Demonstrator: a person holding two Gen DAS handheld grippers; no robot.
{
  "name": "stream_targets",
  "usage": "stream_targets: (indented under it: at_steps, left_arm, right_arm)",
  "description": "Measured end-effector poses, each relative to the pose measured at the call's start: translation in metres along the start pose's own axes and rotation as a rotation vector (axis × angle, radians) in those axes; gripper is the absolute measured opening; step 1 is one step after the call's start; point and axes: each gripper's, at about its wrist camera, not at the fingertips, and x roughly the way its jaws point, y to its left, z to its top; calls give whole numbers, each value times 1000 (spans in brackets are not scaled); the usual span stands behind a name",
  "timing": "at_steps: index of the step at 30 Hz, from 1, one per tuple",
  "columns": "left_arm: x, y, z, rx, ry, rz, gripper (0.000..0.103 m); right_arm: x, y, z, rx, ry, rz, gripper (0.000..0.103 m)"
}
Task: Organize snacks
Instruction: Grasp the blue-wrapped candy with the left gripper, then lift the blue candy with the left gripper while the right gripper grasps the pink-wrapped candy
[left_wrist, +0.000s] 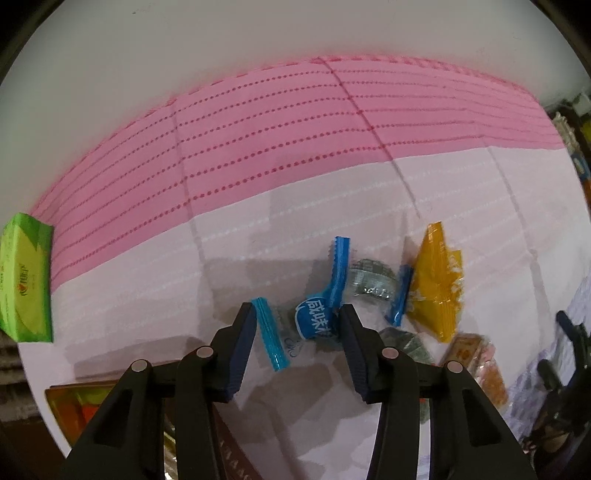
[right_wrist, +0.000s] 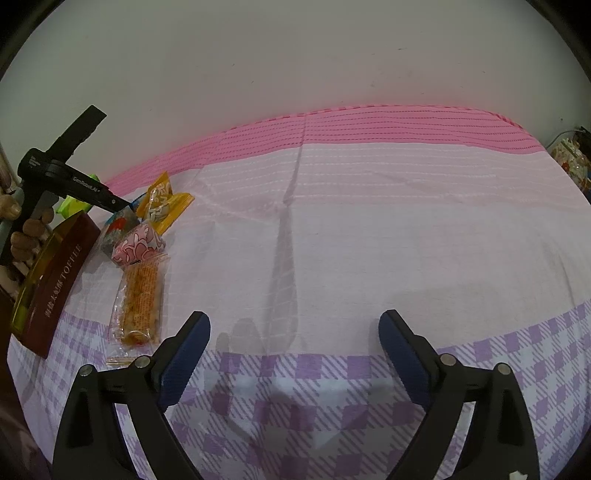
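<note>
In the left wrist view my left gripper (left_wrist: 297, 312) is open, its jaws on either side of a blue-and-clear snack packet (left_wrist: 314, 317) lying on the cloth. A second blue-edged clear packet (left_wrist: 373, 280) and a yellow packet (left_wrist: 437, 288) lie just beyond to the right. In the right wrist view my right gripper (right_wrist: 293, 321) is open and empty over bare cloth. Far left of that view lie the yellow packet (right_wrist: 164, 203), a pink patterned packet (right_wrist: 138, 245) and a clear-wrapped orange bar (right_wrist: 140, 295).
A dark red toffee box (right_wrist: 55, 280) with a yellow inside lies at the left; its corner also shows in the left wrist view (left_wrist: 81, 406). A green box (left_wrist: 26, 280) stands at the far left. The pink, white and purple-checked cloth (right_wrist: 369, 221) reaches the wall.
</note>
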Motion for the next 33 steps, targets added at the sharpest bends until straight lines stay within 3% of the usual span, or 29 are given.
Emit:
stream_targets:
  at_steps: [4, 7, 14, 19, 26, 33]
  left_arm:
    - [1, 0, -4, -20, -13, -7, 47]
    - [7, -2, -10, -50, -12, 0, 39]
    - [4, 5, -18, -92, -36, -24, 39]
    - [-5, 1, -26, -102, -88, 44, 33]
    - [-55, 3, -74, -202, -184, 42, 33]
    - [-107, -14, -133, -243, -273, -35, 33]
  right_arm:
    - [1, 2, 0, -4, 2, -3, 92]
    - [1, 2, 0, -5, 3, -4, 92]
    - [0, 1, -1, -4, 2, -3, 92]
    - [1, 2, -1, -5, 4, -4, 93]
    - [3, 3, -1, -6, 7, -11, 93]
    - [2, 2, -1, -5, 6, -5, 94]
